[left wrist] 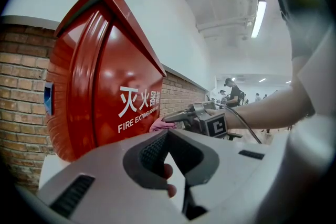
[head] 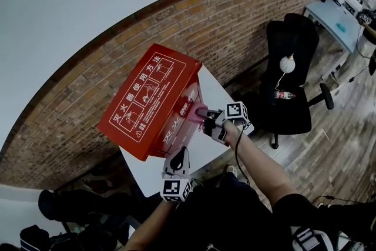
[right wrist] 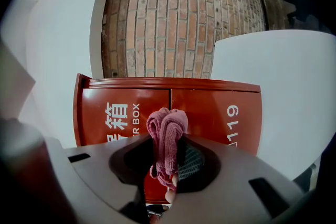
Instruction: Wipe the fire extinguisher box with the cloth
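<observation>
Fire extinguisher box (head: 150, 100) stands by the table's (head: 214, 86) wall-side edge. Your right gripper (head: 202, 115) clamps the bunched cloth (right wrist: 167, 131) at its front for wiping; your left gripper (head: 179, 157) waits closed and empty.

Red fire extinguisher box (left wrist: 105, 86) standing before a brick wall (left wrist: 23, 86), right gripper (left wrist: 167, 119) holding a pink cloth (left wrist: 157, 125) against its lettered front, left gripper (left wrist: 168, 135) jaws together, empty.

An office, it seems — a black swivel chair (head: 291, 76) on wood flooring (head: 335, 150), a white desk (head: 214, 85) beside a brick wall (head: 205, 20). Strip lights (left wrist: 259, 18) run overhead, people (left wrist: 233, 93) standing further back.
</observation>
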Motion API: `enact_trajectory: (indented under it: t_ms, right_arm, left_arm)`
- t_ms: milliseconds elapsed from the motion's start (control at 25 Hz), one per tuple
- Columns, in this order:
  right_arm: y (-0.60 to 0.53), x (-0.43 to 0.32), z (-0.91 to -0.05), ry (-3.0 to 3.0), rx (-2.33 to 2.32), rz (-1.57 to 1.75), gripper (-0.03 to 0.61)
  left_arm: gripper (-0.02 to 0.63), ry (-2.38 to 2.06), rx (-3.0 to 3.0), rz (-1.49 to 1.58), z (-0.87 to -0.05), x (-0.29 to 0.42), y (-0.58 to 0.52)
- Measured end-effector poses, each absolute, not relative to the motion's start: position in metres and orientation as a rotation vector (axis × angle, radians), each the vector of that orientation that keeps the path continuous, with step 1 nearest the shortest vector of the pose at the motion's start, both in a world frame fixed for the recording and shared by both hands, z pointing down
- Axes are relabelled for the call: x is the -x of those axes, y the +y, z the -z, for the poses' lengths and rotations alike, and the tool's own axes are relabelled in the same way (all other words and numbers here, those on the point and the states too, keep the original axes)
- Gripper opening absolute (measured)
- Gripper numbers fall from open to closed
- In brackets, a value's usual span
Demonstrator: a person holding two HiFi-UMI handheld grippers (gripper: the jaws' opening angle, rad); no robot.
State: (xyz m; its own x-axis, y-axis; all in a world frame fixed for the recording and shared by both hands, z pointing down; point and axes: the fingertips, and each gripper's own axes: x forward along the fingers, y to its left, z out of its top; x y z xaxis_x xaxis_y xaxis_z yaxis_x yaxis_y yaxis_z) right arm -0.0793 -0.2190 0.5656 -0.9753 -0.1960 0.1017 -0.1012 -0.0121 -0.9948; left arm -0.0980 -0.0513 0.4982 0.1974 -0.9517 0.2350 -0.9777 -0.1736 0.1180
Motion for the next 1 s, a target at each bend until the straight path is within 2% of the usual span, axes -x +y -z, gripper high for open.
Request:
enact_trajectory:
  t_ms: [560,1000]
  right_arm:
    - [-0.214,0.079,-0.5,2.179,0.215,2.084,0.106]
    - [-0.206,0.08,-0.414,2.149,0.056,1.974,0.106]
  left_arm:
    - [0.028,-1.829,-2.253,-0.139,-0.495,0.101,-0.046]
    - [0.028,-1.809,-2.278,-0.113,-0.495,0.1,-0.042]
